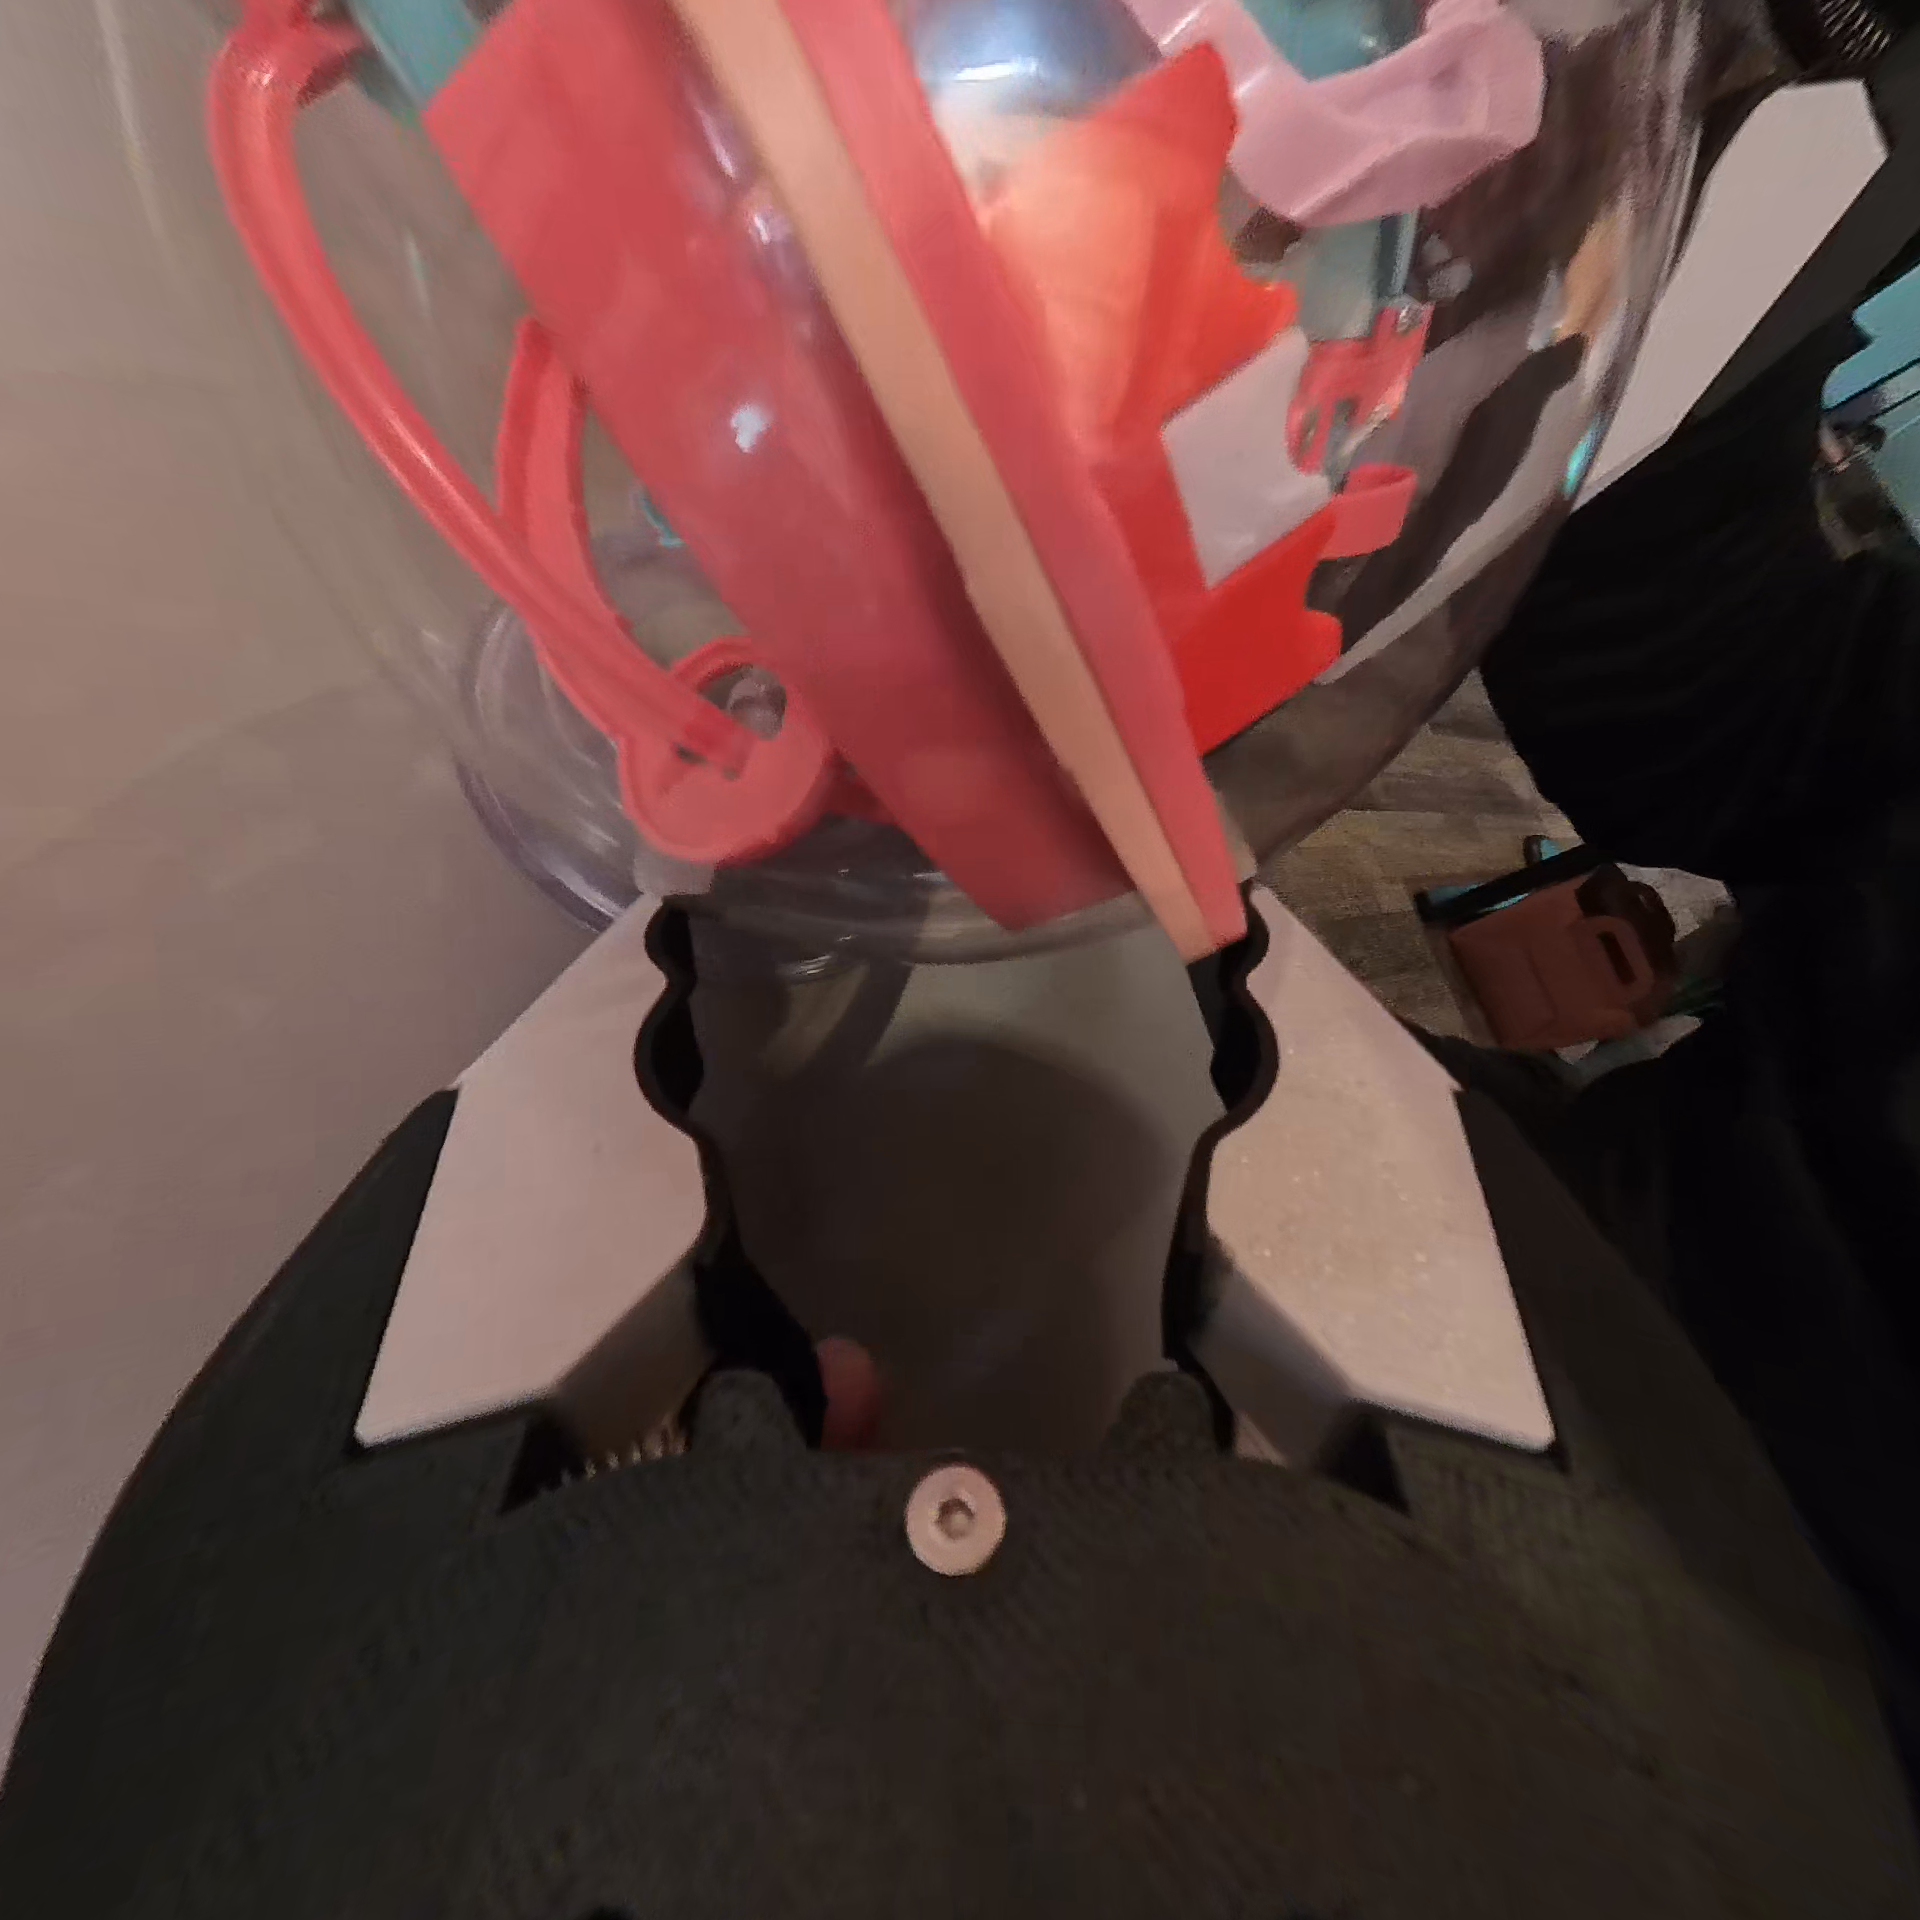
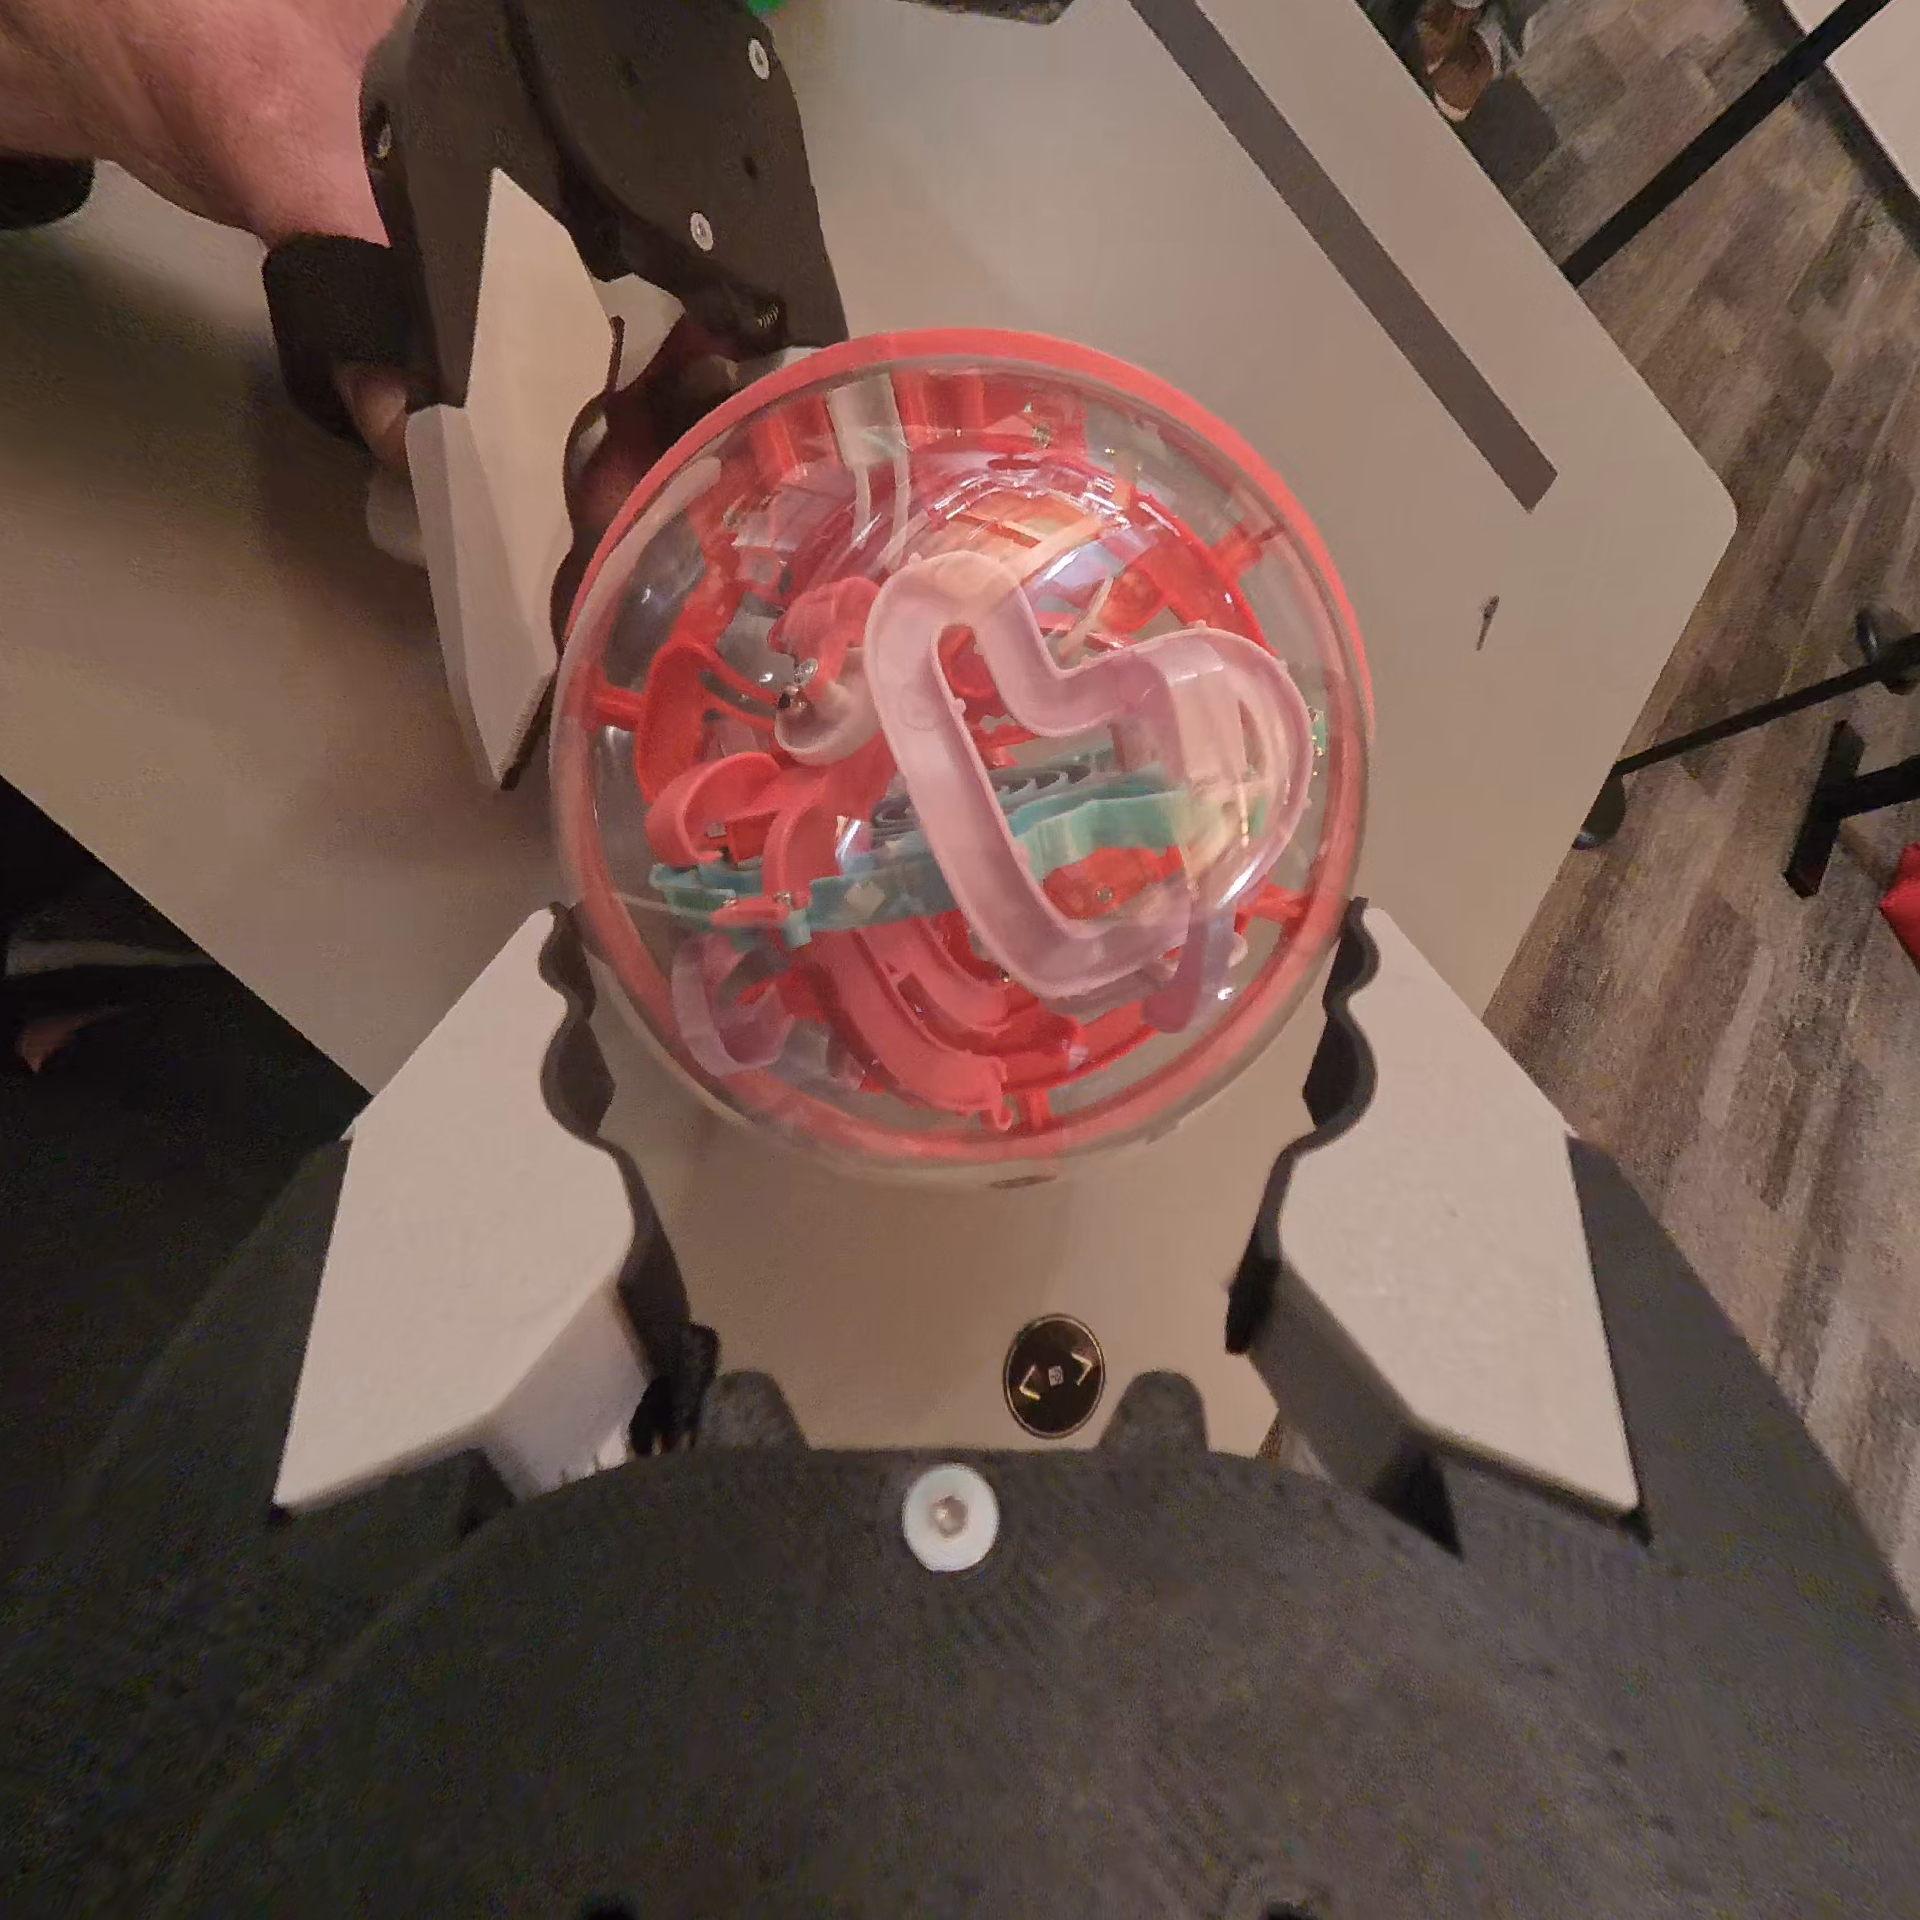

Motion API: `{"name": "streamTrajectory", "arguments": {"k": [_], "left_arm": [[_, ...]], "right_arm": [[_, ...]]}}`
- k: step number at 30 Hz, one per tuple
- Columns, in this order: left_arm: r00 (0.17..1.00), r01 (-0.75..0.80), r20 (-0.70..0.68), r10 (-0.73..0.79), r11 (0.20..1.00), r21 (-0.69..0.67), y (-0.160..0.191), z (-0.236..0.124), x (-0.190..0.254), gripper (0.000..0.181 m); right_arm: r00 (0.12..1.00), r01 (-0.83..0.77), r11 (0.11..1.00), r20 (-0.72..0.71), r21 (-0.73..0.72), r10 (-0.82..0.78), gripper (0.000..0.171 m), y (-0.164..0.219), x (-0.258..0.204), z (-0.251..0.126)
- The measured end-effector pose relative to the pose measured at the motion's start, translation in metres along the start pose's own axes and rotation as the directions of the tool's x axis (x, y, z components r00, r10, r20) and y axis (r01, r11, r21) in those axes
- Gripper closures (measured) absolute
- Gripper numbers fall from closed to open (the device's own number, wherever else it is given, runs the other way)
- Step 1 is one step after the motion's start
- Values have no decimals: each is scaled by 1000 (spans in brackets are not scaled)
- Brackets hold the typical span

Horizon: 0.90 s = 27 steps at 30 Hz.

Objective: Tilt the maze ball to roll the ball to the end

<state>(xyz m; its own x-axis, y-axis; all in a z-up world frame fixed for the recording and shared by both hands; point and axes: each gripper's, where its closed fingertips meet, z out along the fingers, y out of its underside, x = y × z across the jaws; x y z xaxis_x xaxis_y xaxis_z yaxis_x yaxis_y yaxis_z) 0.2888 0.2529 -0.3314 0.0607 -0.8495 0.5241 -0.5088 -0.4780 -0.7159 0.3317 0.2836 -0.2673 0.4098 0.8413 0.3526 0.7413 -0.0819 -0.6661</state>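
The maze ball [image 2: 956, 758] is a clear sphere with a red band and red, pink and teal tracks inside, and it is held above the table. My right gripper [image 2: 956, 925] is shut on it, one fingertip on each side of its lower half. My left gripper [image 1: 956, 935] has wide-set jaws with both tips pressed against the shell [image 1: 935, 468]. In the right wrist view it reaches in from the upper left, with one finger [image 2: 488, 623] along the ball's side and the other hidden. A small metal ball [image 2: 798, 704] seems to sit on a pink track near the centre left.
A white table [image 2: 1039, 260] with a grey stripe lies below the ball, with a round black button [image 2: 1052, 1389] on it. A hand [image 2: 187, 94] holds the left gripper. Wood floor [image 2: 1714, 935] and black stand legs [image 2: 1766, 748] are at the right.
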Motion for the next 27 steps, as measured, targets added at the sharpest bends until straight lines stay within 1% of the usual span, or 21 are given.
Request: {"name": "streamTrajectory", "arguments": {"k": [2, 5, 7, 9, 10, 11, 13, 15, 18, 27], "left_arm": [[1000, -27, 9, 27, 1000, -2, 0, -5, 1, 76], [998, -58, 29, 58, 998, 28, -7, -15, 0, 64], [992, -107, 73, 104, 993, 49, -15, -22, -4, 58], [983, -153, 113, 145, 986, 72, -25, -26, -7, 46], [980, -163, 127, 153, 984, 73, -28, -26, -9, 44], [978, -171, 132, 161, 983, 66, -30, -25, -10, 43], [981, -175, 99, 170, 984, 47, -30, -19, -11, 45], [987, -152, 60, 149, 988, 40, -29, -11, -10, 41], [993, -117, 37, 115, 991, 58, -28, -10, -8, 41], [999, -47, 28, 46, 998, 46, -22, 0, -6, 36]], "right_arm": [[1000, 1, 1000, 1, 3, -1, 35, -1, 0, 1], [1000, 3, 1000, 4, -1, -3, 35, -1, 0, 1], [1000, 4, 1000, 10, -3, -4, 35, 0, 0, 1], [1000, 7, 1000, 19, -5, -7, 35, 0, 0, 1], [1000, 11, 1000, 24, -6, -10, 35, 0, 0, 1], [999, 14, 1000, 31, -5, -14, 35, 0, 0, 1], [999, 22, 1000, 48, -4, -22, 35, -2, -1, 2], [998, 23, 1000, 62, -6, -23, 35, -3, -1, 3], [995, 20, 1000, 94, -5, -20, 35, -4, -1, 2], [979, -8, 1000, 202, 7, 7, 35, -10, 0, 3]]}}
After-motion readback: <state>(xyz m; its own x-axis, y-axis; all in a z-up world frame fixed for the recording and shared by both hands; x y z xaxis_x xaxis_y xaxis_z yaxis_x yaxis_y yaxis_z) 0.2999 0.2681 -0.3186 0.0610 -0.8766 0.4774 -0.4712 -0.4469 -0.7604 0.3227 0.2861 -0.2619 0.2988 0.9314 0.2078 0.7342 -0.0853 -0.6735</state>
